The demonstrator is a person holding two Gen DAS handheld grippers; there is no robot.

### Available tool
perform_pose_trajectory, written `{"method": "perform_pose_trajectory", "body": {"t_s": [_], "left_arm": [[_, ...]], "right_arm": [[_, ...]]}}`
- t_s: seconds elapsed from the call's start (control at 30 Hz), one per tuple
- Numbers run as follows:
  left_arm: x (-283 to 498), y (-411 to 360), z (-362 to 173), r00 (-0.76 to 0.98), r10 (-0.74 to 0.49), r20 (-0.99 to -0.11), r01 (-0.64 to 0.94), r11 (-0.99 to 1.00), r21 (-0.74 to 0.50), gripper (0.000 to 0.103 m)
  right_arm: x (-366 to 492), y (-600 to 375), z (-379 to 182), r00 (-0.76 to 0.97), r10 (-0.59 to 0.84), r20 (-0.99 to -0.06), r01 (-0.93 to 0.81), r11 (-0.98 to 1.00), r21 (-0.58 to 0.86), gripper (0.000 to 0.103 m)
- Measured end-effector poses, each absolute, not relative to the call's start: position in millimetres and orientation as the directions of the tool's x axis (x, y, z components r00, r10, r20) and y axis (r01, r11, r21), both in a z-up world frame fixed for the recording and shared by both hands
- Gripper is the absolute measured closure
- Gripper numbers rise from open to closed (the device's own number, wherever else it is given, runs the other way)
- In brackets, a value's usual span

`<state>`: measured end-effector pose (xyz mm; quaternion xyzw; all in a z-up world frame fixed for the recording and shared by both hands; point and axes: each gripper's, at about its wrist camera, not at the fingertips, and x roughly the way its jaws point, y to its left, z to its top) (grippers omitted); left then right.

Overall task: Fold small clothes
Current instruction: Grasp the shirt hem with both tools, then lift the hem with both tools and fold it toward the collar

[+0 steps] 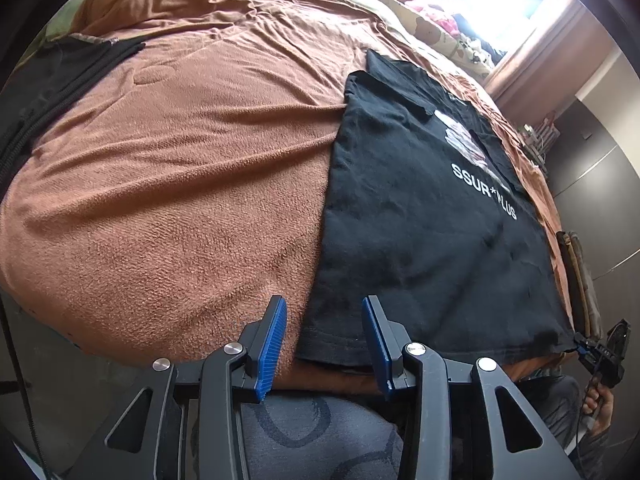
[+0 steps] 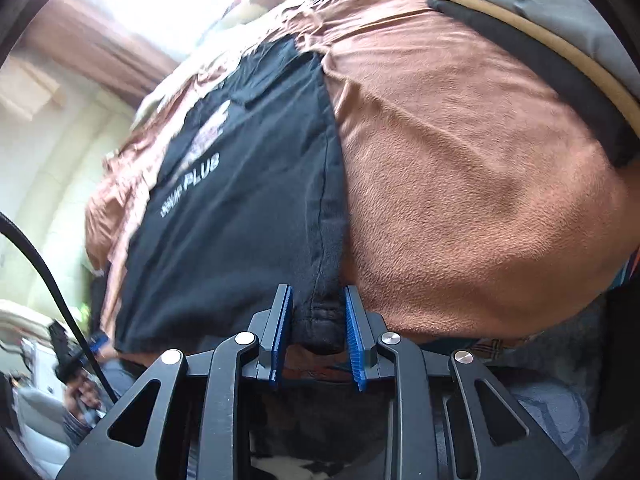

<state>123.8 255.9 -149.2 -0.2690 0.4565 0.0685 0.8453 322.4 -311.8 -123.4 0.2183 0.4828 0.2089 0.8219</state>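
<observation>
A black T-shirt (image 1: 420,220) with white "SSUR*PLUS" lettering lies flat on the brown blanket (image 1: 180,180), sleeves folded in, hem toward me. My left gripper (image 1: 324,316) is open over the hem's left corner; the cloth lies between the blue pads (image 1: 274,332) without touching them. In the right wrist view, my right gripper (image 2: 318,312) is shut on the bunched right hem corner of the T-shirt (image 2: 240,200). The left wrist view shows the right gripper (image 1: 588,350) at that corner, drawn to a point. The left gripper (image 2: 94,344) appears small at the far corner.
A black zippered garment (image 1: 60,80) lies at the blanket's left edge. Grey, tan and black folded items (image 2: 540,20) lie at the bed's right side. Plush toys (image 1: 420,0) and a bright window are beyond the far end. A person's patterned trouser leg (image 1: 312,432) is below the grippers.
</observation>
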Motion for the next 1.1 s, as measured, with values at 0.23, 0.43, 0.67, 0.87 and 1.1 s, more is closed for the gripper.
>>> {"method": "perform_pose_trajectory", "body": {"t_s": [0.23,0.43,0.67,0.87,1.1], "left_arm": [[131,256,-153,0.54,-0.13,-0.832,-0.381,0.843,-0.379,0.066],[132,258,-164,0.501,-0.141,-0.854,-0.403,0.835,-0.375,0.066],[127,261,-174,0.498,-0.197,-0.845,-0.417,0.8,-0.432,0.08],[120,265,-180,0.515,-0.242,-0.822,-0.437,0.751,-0.495,0.085],[117,261,-178,0.537,-0.226,-0.813,-0.448,0.74,-0.502,0.091]], "right_arm": [[328,-320,-146,0.391,0.536,-0.749,-0.062,0.827,0.559,0.076],[333,-314,-146,0.402,0.552,-0.731,-0.078,0.816,0.573,0.056],[329,-309,-148,0.426,0.544,-0.723,-0.079,0.818,0.57,0.061],[324,-310,-153,0.422,0.577,-0.699,-0.077,0.791,0.607,0.069],[324,-309,-150,0.426,0.558,-0.712,-0.08,0.807,0.584,0.092]]}}
